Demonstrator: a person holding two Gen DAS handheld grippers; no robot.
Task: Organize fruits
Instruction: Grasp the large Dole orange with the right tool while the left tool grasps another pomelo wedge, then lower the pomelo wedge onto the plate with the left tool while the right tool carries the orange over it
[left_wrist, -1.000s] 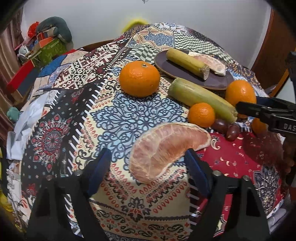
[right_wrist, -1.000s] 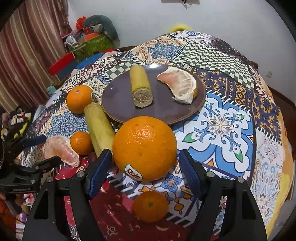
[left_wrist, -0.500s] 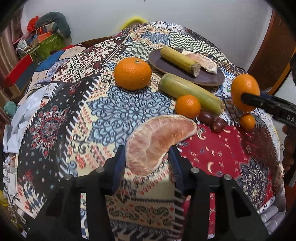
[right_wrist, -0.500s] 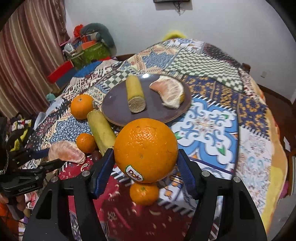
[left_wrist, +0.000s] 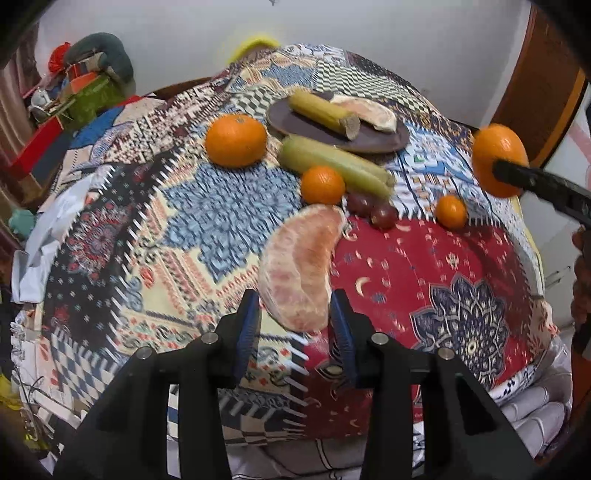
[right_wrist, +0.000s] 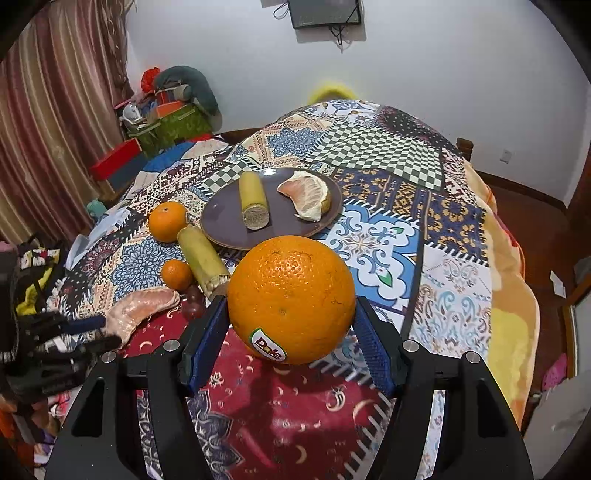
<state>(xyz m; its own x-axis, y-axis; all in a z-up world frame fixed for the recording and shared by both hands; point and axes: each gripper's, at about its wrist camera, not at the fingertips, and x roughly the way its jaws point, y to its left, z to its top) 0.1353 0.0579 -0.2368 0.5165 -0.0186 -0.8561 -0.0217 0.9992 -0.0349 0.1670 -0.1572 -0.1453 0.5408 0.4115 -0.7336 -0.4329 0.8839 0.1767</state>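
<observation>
My left gripper (left_wrist: 293, 321) is shut on a peeled pomelo segment (left_wrist: 301, 264) and holds it above the patterned tablecloth; it also shows in the right wrist view (right_wrist: 138, 308). My right gripper (right_wrist: 290, 330) is shut on a large orange with a Dole sticker (right_wrist: 291, 297), raised over the table; the orange also shows in the left wrist view (left_wrist: 498, 162). A dark brown plate (right_wrist: 225, 221) holds a sugarcane piece (right_wrist: 253, 203) and another pomelo segment (right_wrist: 308, 195).
On the cloth lie a second sugarcane piece (right_wrist: 203, 256), a mandarin (right_wrist: 168, 221), a smaller mandarin (right_wrist: 177, 274), another small one (left_wrist: 450, 211) and dark red grapes (left_wrist: 373, 210). Boxes and clutter (right_wrist: 162, 114) stand at the far left by the curtain.
Both grippers closed on their fruit and lifted: the left took the pomelo segment up, the right raised the large orange higher off the table.
</observation>
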